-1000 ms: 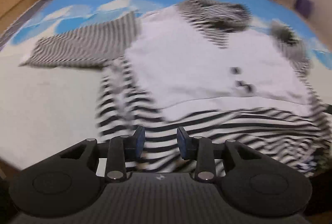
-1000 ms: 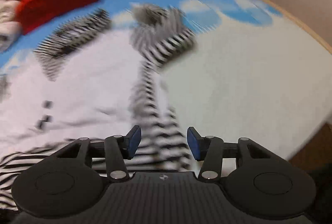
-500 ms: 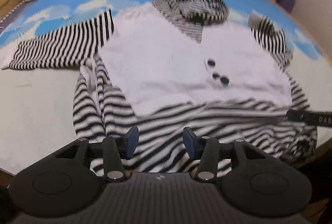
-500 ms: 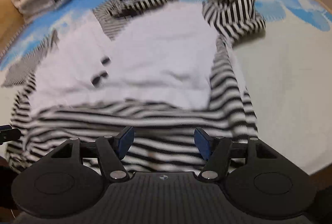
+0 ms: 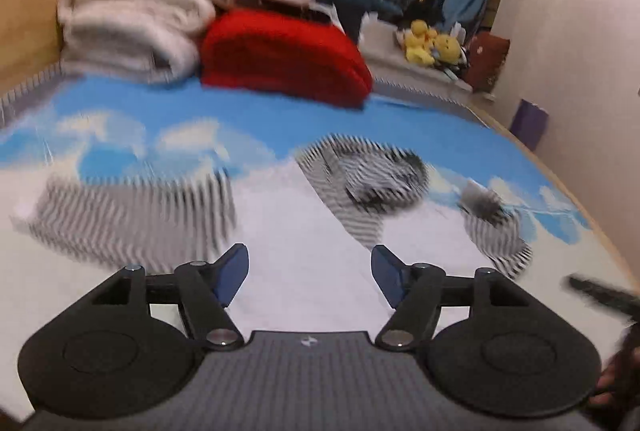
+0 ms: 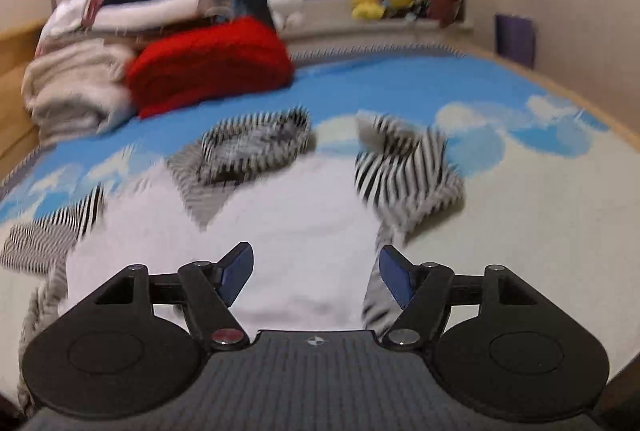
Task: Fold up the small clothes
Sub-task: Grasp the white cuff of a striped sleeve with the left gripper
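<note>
1. Striped black-and-white garment (image 6: 304, 223) with white front panel lying spread flat on the cloud-print bed (image 6: 540, 191), one sleeve (image 5: 132, 215) stretched out, the other sleeve (image 6: 408, 175) bunched up.
2. Hovering above it: left hand-held gripper (image 5: 310, 273), jaws opening, gripping nothing.
3. Hovering likewise: right hand-held gripper (image 6: 316, 273), jaws opening, nothing between them.
4. Sitting at the bed's far end: red folded knit (image 6: 212, 63) beside stacked towels (image 5: 132, 19).

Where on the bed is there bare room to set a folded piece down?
Free: the pale sheet right of the crumpled striped sleeve, out to the bed's wooden edge, and the blue cloud sheet between the striped collar and the red knit. Crowded: the far left corner, where the cream blankets are stacked against the red knit.
</note>
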A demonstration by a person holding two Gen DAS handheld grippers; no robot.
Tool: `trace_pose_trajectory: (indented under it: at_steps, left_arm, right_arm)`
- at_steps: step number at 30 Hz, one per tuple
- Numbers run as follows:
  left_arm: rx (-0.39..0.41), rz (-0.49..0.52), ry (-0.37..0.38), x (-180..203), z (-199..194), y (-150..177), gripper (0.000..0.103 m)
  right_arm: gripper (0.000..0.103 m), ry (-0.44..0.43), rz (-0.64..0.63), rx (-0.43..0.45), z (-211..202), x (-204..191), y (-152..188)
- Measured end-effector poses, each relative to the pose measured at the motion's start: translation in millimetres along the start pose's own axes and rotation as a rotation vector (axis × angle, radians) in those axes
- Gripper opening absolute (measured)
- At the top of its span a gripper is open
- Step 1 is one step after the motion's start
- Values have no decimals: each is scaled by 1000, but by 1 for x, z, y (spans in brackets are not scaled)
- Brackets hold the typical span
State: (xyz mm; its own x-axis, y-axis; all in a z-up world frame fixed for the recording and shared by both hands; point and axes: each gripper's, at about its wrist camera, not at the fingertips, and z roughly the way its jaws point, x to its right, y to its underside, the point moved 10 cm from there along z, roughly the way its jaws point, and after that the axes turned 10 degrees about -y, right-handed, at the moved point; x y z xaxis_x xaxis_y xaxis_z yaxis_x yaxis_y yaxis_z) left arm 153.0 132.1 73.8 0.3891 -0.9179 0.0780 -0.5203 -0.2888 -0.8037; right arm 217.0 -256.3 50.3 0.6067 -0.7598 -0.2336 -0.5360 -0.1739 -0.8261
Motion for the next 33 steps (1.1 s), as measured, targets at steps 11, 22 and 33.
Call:
trace_pose_trajectory:
  at_steps: [11,22,33]
  left_arm:
    - [-8,50,-45,-84,104,-47,45]
    - [-168,-213,-209,-220,181,-15,18]
    - [-300,-451,-388,-330,216,14,71]
  right_arm:
    - [78,138,-23,172,79,-18,-140]
    - [32,193,39,110,117,-1,-134]
    - [52,126,189,19,179,-4,-136]
